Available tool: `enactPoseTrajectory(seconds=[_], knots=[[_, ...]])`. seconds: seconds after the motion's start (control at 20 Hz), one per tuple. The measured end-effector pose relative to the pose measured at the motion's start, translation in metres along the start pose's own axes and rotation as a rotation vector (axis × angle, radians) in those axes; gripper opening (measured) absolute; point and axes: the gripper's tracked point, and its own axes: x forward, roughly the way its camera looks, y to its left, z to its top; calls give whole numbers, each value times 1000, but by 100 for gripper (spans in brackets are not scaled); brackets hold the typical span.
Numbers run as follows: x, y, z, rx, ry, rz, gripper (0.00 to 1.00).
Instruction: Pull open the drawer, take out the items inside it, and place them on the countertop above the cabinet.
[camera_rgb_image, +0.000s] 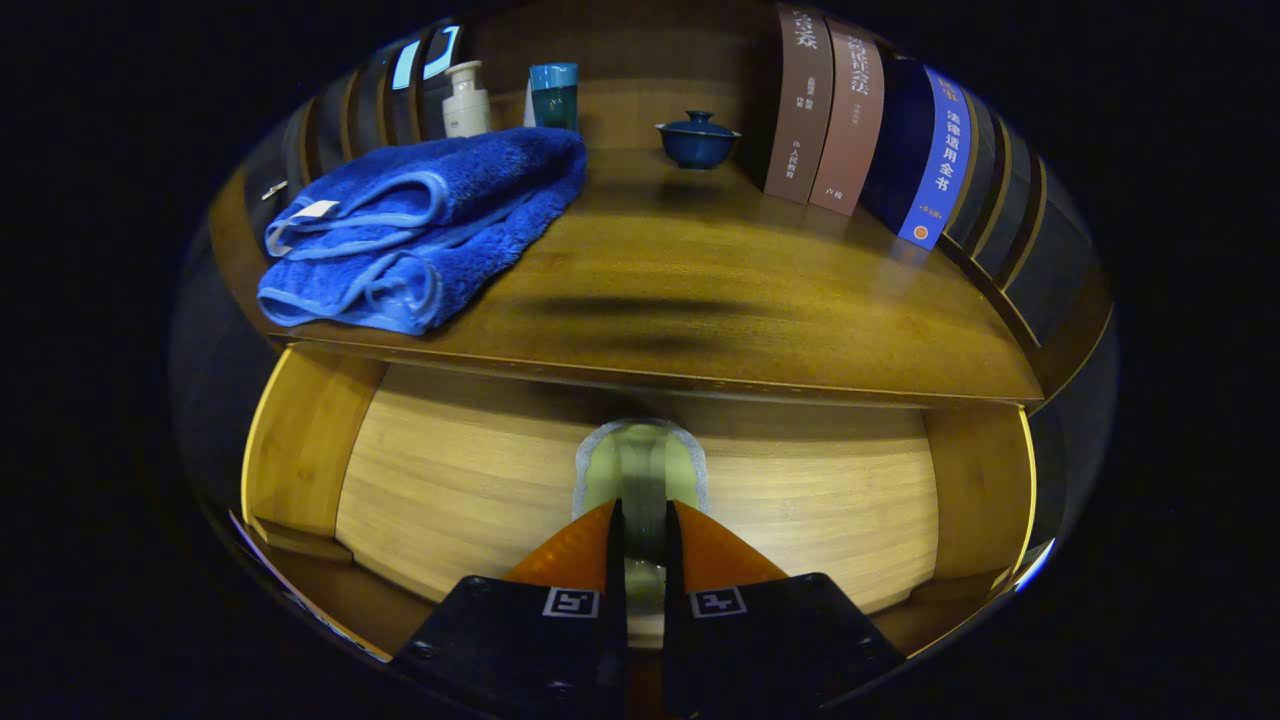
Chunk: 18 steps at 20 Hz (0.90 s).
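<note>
1. A pale green item (641, 470) with a light rim sits in the open drawer (450, 480), between the fingers and reaching just ahead of their tips; what it is I cannot tell.
2. The gripper (641, 515) has its fingers drawn close together, one on each side of the green item and pinching its near part; the gap between them is narrow.
3. The drawer's light wooden floor lies bare on both sides of the fingers, with open room out to the left side wall (300, 440) and to the right side wall (985, 490).
4. Just beyond the fingertips the front edge of the countertop (700, 290) runs across above the drawer, overhanging its far part; the green item's far end lies close under that edge.
5. On the countertop, beyond and to the left of the fingers, a folded blue towel (420, 230) lies with its near fold at the front edge.
6. Behind the towel stand a white pump bottle (466, 100) and a teal cup (554, 95).
7. Farther beyond the fingers sits a small blue lidded bowl (697, 140), and to the right of it upright books (860, 120) line the back.
8. The middle of the countertop, straight ahead of the fingers, is bare wood between towel and books.
</note>
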Motion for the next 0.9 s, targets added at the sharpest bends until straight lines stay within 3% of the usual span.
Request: enactPoseTrajectory(seconds=[0.6,0.9], knots=[[-97,-3,39,36,-146,110,18],[-118,-19,85,57,-216,93,18]])
